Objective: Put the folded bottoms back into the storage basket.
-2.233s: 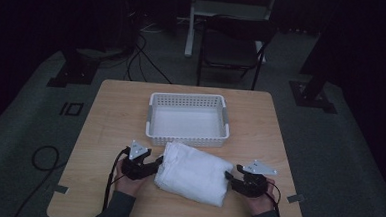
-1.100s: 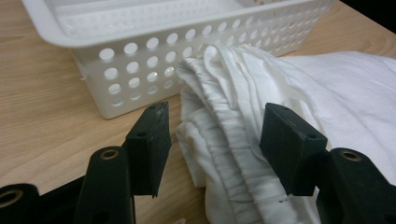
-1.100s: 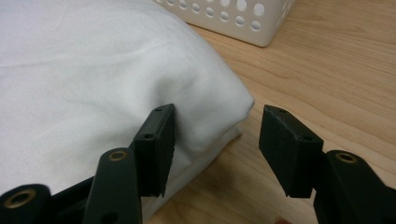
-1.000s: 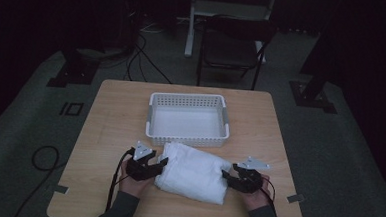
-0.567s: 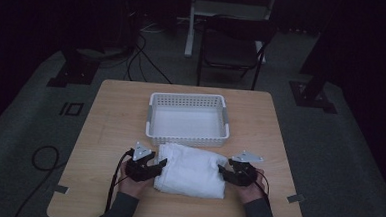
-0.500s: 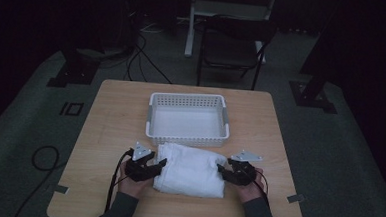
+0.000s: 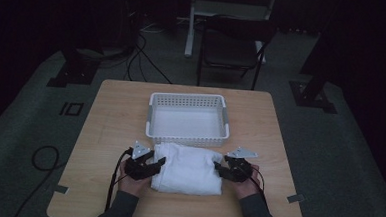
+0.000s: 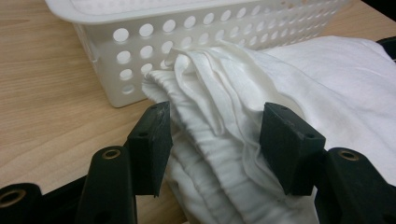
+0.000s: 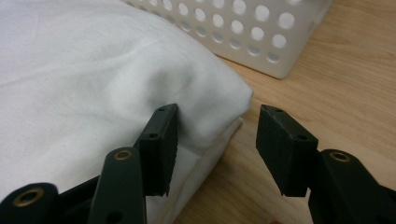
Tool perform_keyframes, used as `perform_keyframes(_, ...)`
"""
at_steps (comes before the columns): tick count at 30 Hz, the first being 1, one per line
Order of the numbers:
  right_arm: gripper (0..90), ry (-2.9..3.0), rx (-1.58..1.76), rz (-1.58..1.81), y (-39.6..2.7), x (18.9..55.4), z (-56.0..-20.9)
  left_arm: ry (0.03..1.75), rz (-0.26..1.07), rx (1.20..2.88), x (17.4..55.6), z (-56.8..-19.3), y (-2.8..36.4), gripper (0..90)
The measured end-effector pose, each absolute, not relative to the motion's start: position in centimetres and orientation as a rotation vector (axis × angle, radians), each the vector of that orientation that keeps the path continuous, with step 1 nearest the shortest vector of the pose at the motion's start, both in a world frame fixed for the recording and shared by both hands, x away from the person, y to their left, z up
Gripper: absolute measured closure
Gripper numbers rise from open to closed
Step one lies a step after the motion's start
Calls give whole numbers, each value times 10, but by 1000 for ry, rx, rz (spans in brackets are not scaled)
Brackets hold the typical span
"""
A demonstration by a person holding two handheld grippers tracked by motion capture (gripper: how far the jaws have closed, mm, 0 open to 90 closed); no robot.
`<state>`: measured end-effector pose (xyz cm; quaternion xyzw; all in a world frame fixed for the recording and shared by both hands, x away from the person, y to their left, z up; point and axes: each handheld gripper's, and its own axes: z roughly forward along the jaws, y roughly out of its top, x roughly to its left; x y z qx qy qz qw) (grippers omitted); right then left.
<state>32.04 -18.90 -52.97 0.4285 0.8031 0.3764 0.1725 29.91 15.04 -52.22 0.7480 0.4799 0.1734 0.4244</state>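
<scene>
1. Near the table's (image 7: 110, 129) front edge, a folded white cloth (image 7: 188, 169) is lying just before the white perforated basket (image 7: 187, 138), its far edge touching the basket wall.
2. At the cloth's bunched left end, the left gripper (image 8: 215, 135) is holding its jaws partly spread around the gathered folds, both pads bearing on the fabric, probably to steady that side.
3. At the cloth's right corner, the right gripper (image 9: 217, 140) is standing partly spread; one pad is pressing the cloth's flank, the other hanging over bare wood, so nothing is pinched.
4. Judged together, both grippers are flanking the bundle to lift it into the basket.
</scene>
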Motion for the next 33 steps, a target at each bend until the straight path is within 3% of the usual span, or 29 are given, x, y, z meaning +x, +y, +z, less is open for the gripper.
perform_keyframes(25, 465, 2217, 1232, 1081, -178, 334, -523, 1240, 434, 1798, 319, -514, 164, 421)
perform_keyframes(33, 386, 2195, 1209, 1107, -175, 317, -506, 1209, 395, 1785, 312, -503, 159, 357)
